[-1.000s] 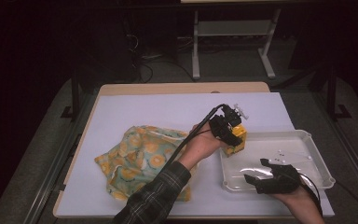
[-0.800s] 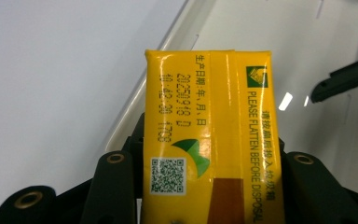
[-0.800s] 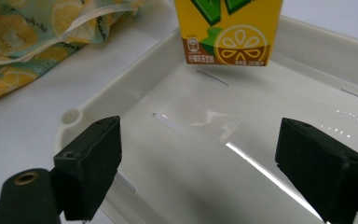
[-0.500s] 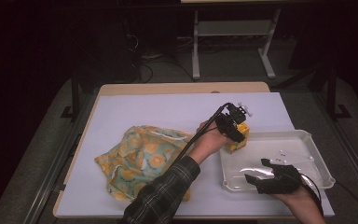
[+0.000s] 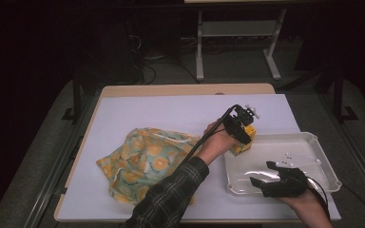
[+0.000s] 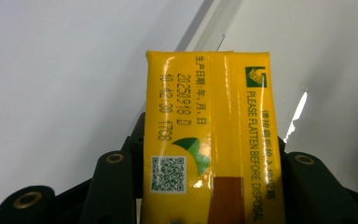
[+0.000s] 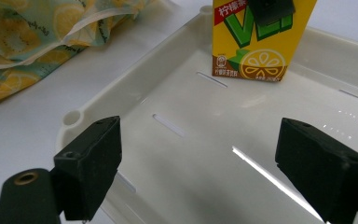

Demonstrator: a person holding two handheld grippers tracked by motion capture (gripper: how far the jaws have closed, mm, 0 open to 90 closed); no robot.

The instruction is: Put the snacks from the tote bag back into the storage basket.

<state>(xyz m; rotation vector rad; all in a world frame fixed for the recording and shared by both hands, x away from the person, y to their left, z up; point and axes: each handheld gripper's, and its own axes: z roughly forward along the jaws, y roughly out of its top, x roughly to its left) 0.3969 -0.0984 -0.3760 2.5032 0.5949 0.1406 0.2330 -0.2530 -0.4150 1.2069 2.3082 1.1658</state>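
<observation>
Overhead, left tongs [image 5: 244,134] clamp yellow carton [image 6: 209,135] (QR code visible close-up).

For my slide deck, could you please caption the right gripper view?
Open right gripper over a white tray; the other gripper holds a yellow drink carton at its far edge.

"PLEASE FLATTEN BEFORE DISPOSAL", "20250918 D", "10:42:00 1708", QR code on yellow drink carton [image 6: 209,140]; "柠檬茶" on front.
</observation>
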